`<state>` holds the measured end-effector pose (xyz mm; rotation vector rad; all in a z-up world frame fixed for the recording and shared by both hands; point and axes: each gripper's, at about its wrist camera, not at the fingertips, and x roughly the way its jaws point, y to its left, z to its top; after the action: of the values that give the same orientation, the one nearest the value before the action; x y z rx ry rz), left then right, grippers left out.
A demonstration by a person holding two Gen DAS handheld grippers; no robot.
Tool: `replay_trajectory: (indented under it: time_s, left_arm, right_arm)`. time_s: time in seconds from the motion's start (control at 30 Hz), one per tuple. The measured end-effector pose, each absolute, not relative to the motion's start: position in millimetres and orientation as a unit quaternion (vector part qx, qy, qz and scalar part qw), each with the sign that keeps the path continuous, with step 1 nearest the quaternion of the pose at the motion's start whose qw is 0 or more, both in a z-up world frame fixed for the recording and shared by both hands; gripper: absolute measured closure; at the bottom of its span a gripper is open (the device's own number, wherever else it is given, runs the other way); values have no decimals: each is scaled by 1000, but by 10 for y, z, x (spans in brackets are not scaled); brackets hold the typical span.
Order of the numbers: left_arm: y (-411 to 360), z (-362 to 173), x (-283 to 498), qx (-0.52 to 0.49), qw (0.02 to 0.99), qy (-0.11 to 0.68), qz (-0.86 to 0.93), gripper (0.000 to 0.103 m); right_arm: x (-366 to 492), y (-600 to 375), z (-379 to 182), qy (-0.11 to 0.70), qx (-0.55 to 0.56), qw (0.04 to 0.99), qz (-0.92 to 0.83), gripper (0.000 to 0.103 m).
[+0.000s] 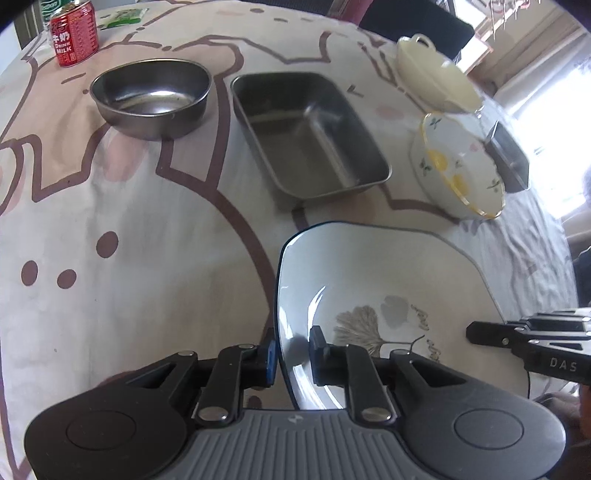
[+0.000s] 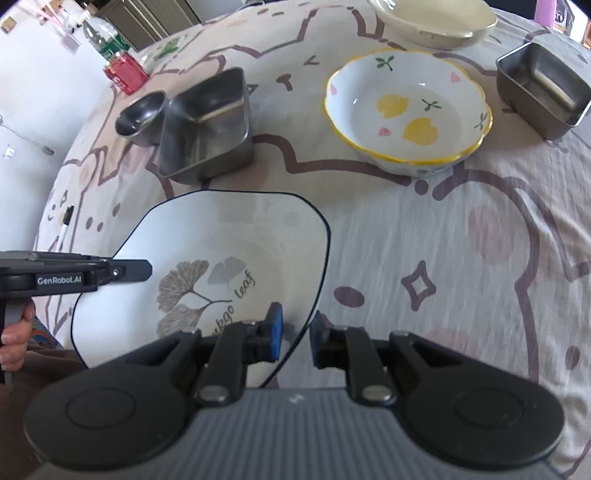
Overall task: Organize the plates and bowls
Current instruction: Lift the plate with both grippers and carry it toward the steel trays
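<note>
Nearest to us, our left hand-held gripper [image 1: 291, 356] straddles the left rim of the ginkgo plate [image 1: 388, 280], one pad outside and one inside, with a small gap still showing, so we read it as parted around the rim rather than clamped. Our right hand-held gripper [image 2: 295, 338] does the same at the plate's right rim, jaws apart with the dark edge line passing between them. Whether the plate rests on the desk [image 1: 129, 229] or is slightly raised we cannot tell.

We judge the plate to be glazed ceramic: stiff, fairly heavy for its width, slick under the pads and liable to chip if it knocks against another dish. Its thin upturned rim is the sensible hold, and taking it on two opposite sides should keep it level.

Printed on the plate beside the leaf drawing we can read "leaf", preceded by letters partly hidden. Each gripper's body carries lettering: "GenRobot.AI" on the left one, "DAS" on the right.

Farther out stand a rectangular steel tray [image 1: 310, 133], a round steel bowl [image 1: 151, 98], a flowered bowl [image 2: 406, 110], a cream dish [image 2: 432, 18] and a small steel box [image 2: 543, 88]. At the far edge a red can [image 1: 74, 33] reads "DRINK MILK".
</note>
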<state>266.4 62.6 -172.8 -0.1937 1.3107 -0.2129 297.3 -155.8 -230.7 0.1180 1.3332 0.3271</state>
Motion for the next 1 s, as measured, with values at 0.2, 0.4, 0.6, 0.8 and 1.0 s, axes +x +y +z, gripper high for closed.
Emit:
replay_trajectory:
  time_s: [0.2,0.4,0.6,0.8,1.0]
  left_arm:
    - [620,-1804,2711,-52,784,612,-92,88]
    - [639,-1790,2736,-53,787,608,-92,88]
    - [607,-1784,2738,-42,790,604,-97,88]
    - [552,-1797,2729,-29,789,604,-108,88]
    - [556,-1818,2734,-26,787,607,-108,88]
  right_arm:
    - [2997,-1396,-2331,618,28,771,150,87]
    - [3071,-1347,-2393,627,26,766,141,87]
    - [3055,-1377,-2426,632,27,762,142,86]
    - [3134,-1482,-2572,650,56,748,117,85]
    - [3125,-1426,-2525,635,33,764,111,86]
